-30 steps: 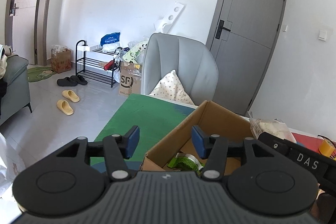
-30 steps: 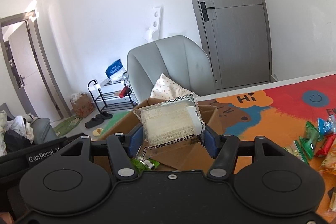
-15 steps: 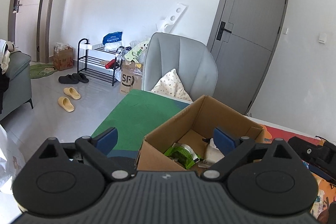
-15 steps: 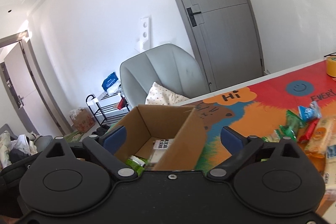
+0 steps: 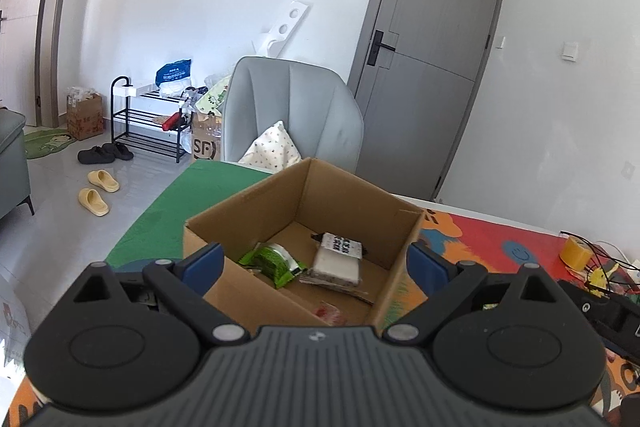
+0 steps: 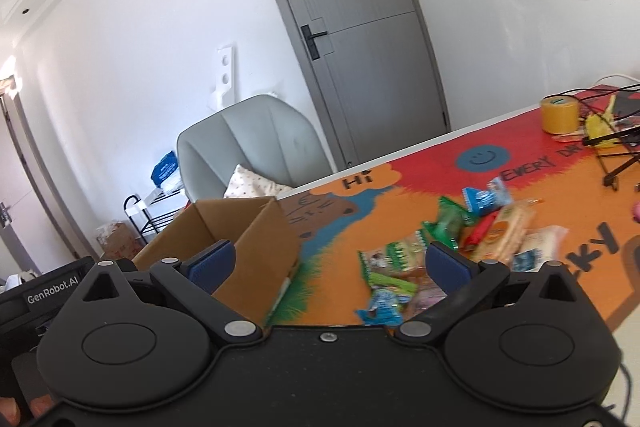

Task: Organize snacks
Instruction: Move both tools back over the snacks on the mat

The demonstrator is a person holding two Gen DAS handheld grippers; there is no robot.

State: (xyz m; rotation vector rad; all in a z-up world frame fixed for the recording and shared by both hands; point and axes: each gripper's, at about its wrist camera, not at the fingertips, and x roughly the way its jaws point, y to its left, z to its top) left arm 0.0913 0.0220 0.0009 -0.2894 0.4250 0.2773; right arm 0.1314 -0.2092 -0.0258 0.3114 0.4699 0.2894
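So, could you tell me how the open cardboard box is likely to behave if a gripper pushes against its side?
The cardboard box holds only a few packets, such as the green snack, so it is probably light and would slide on the mat rather than resist. Its thin walls may flex. Being wide and low, it seems unlikely to tip.

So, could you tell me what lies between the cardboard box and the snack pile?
Only bare printed mat separates the cardboard box from the snack pile, seen in the right wrist view.

The cardboard box (image 6: 256,247) hides its contents in the right wrist view. Beside it, the snack pile (image 6: 452,247) is blurred, labels unreadable, its near packets hidden behind the right gripper (image 6: 327,263).
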